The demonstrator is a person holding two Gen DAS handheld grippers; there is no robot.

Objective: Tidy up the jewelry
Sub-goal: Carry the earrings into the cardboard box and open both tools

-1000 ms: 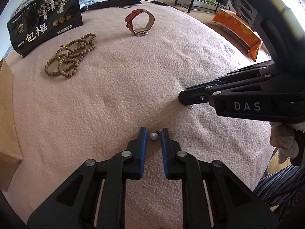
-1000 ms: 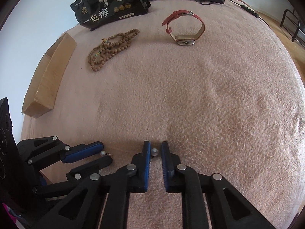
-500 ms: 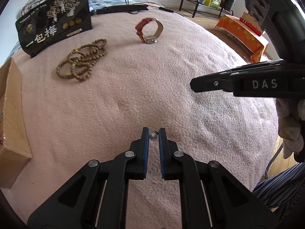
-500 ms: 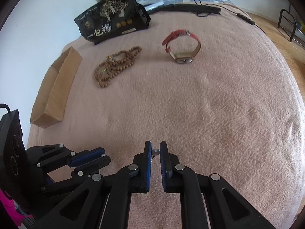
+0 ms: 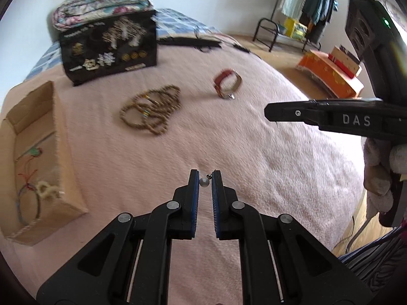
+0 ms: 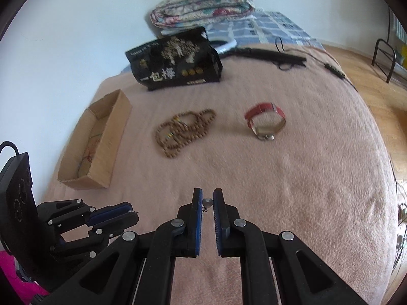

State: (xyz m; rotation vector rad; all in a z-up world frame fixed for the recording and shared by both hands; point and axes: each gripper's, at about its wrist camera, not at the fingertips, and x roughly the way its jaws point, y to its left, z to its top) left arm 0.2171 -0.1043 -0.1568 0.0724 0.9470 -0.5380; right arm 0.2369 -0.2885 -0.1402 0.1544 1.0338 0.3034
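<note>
You have a bed covered by a pink blanket. Lying directly on it: a cardboard box at the left edge, a coiled wooden bead necklace, a red-strapped watch beside the beads, a black printed pouch and folded quilts behind.

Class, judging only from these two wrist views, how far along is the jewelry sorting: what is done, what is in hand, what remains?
Done: cord bracelets already lie in the cardboard box. In hand: the left gripper pinches one pearl earring; the right gripper pinches another. Left: the wooden bead necklace and the red-strap watch lie on the pink blanket.
</note>
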